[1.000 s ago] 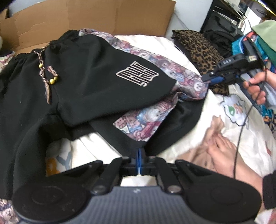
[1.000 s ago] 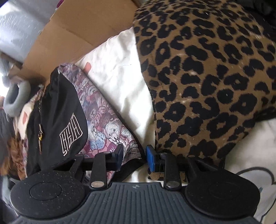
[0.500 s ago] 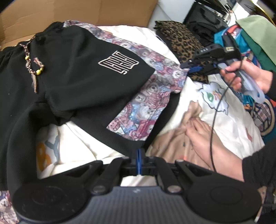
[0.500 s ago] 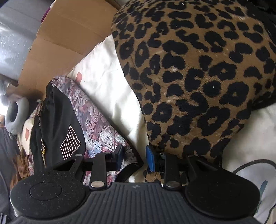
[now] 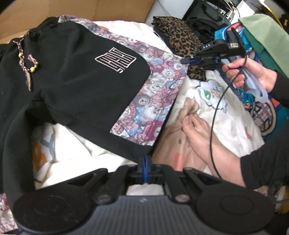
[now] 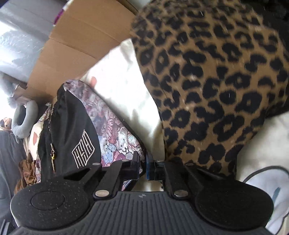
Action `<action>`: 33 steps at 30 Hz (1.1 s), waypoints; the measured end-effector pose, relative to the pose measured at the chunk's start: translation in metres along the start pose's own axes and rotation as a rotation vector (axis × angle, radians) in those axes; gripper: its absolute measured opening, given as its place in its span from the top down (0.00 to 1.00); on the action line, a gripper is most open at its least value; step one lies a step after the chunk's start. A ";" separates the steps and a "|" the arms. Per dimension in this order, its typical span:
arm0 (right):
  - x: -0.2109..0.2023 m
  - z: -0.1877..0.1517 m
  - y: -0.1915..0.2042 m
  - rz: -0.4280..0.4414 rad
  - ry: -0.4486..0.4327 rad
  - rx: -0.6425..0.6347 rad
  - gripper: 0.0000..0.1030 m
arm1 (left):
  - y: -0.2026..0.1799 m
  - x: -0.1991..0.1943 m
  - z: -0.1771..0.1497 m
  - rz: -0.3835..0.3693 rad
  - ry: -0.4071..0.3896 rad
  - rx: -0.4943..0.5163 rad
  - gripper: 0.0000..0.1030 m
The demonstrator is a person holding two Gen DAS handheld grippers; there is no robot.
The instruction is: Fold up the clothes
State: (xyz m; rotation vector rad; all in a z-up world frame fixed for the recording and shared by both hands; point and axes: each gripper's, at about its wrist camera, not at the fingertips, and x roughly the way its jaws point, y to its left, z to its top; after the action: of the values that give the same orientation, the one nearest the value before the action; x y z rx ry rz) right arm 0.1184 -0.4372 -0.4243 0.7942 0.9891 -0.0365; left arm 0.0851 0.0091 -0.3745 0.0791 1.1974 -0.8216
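Left gripper (image 5: 145, 167) is clenched on the hem corner of the black shorts (image 5: 75, 72), its blue pads pressed flat together with the black ribbed edge pinched between them. Right gripper (image 6: 142, 167) sits at the far hem corner, where the printed side panel (image 5: 153, 94) ends; its pads stand a narrow gap apart with the dark hem edge between them, and I cannot tell whether they grip it or only bracket it. These shorts lie spread on the pale bedding (image 5: 72, 148), waistband and beaded drawcord (image 5: 27, 63) toward the cardboard (image 5: 117, 9), with one leg lying over the rest. Beside the right gripper sits a leopard-print piece (image 6: 216, 81), just touching the printed panel's corner. By my judgement the cloth is light, soft and limp: it will sag and drape between two held points, so it wants both corners held and kept taut. Its ribbed hem looks thicker and gives the firmest hold; the drawcord may swing and snag. A bare foot (image 5: 196, 133) rests near the hem.
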 end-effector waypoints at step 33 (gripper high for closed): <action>-0.018 0.003 0.041 -0.172 -0.042 -0.159 0.86 | 0.037 -0.005 -0.021 0.071 0.043 -0.131 0.98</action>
State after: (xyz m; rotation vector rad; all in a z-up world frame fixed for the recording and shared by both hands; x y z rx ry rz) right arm 0.1257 -0.4149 -0.3858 0.5599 1.0052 -0.1207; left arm 0.0903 0.0478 -0.3914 0.0323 1.2790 -0.6804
